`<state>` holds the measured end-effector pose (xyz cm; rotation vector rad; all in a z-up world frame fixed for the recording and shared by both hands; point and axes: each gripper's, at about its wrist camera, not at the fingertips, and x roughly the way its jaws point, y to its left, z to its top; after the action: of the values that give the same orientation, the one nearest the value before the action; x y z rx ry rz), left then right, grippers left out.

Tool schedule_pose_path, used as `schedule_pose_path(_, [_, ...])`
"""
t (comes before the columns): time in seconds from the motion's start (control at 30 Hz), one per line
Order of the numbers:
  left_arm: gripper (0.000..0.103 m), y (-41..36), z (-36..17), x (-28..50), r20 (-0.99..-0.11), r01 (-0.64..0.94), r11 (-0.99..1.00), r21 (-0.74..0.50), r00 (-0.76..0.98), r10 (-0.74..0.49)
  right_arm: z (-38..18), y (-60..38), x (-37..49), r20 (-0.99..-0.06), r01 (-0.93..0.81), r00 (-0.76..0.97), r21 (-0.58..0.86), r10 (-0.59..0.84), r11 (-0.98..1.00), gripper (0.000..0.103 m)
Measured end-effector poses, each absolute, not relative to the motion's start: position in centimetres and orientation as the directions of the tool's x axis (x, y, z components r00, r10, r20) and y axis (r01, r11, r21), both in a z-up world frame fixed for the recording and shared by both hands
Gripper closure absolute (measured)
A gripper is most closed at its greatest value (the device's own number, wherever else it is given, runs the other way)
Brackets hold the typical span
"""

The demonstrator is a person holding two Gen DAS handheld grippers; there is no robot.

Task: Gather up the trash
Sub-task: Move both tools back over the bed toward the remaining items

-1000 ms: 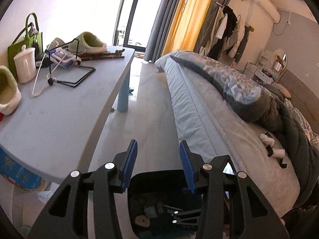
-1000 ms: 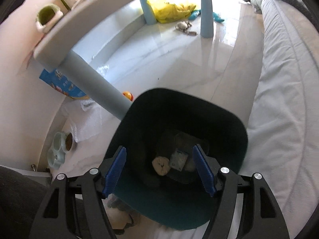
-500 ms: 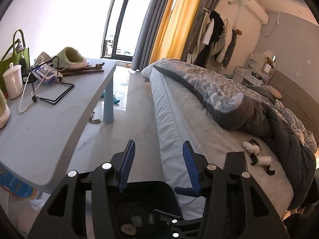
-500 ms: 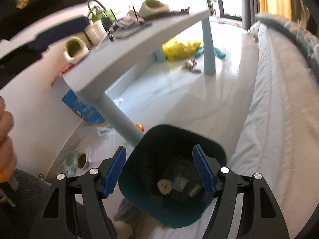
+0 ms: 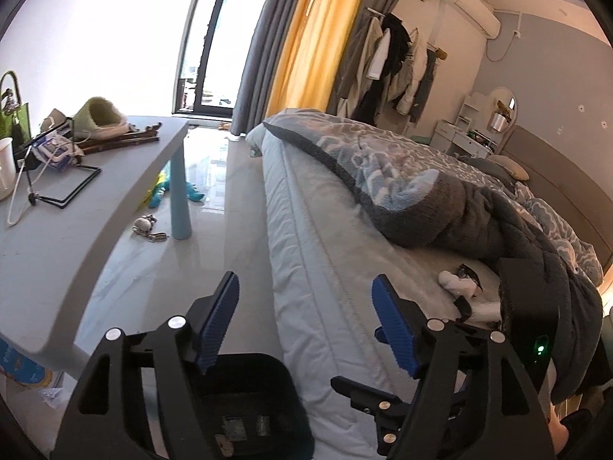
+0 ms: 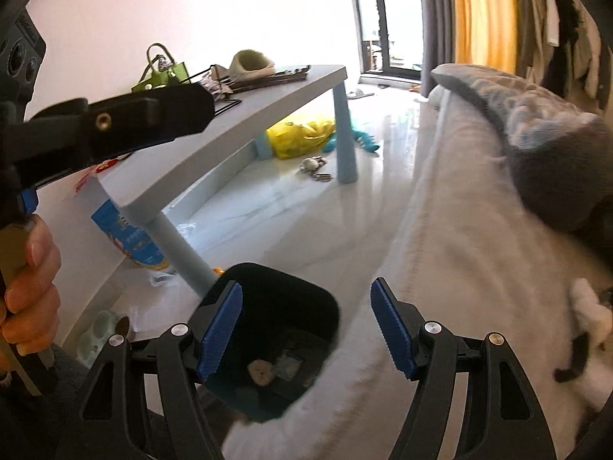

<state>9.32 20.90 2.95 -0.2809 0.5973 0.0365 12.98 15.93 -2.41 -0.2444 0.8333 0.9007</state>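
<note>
A dark teal trash bin [image 6: 276, 329] stands on the floor between the table leg and the bed, with a few scraps [image 6: 264, 373] at its bottom. It also shows in the left wrist view [image 5: 245, 406]. My right gripper [image 6: 306, 329] is open and empty above the bin's rim. My left gripper [image 5: 306, 326] is open and empty, above the bed's edge beside the bin. White crumpled bits with black pieces [image 5: 459, 287] lie on the bed sheet; they show blurred in the right wrist view [image 6: 590, 314].
A grey low table [image 5: 57, 230] with blue legs stands on the left, with slippers, a stand, a mug and a green bag on it. The bed [image 5: 325, 268] with a grey-blue blanket fills the right. Toys and a yellow bag [image 6: 299, 140] lie under the table.
Both grippers have risen and tilted up from the bin toward the room. The left gripper's jaws have opened wider. The bin now sits lower in both views.
</note>
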Motion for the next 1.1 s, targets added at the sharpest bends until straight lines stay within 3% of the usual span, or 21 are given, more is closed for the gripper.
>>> schedule_pose_path(0.37, [0.013,16.8,2.9,11.0,-0.545,-0.047,0.955,-0.292,0.829,-0.126,-2.0,8.7,14.1,-0.72,-0.71,0.432,0.1,0.543,0.697,0.032])
schedule_pose_path(1.1, [0.009,6.2,1.4,14.5,-0.564,0.077,0.948,-0.31,0.787,-0.248,-2.1,-6.6,15.3,-0.701,-0.541,0.583,0.042,0.411,0.84,0.032])
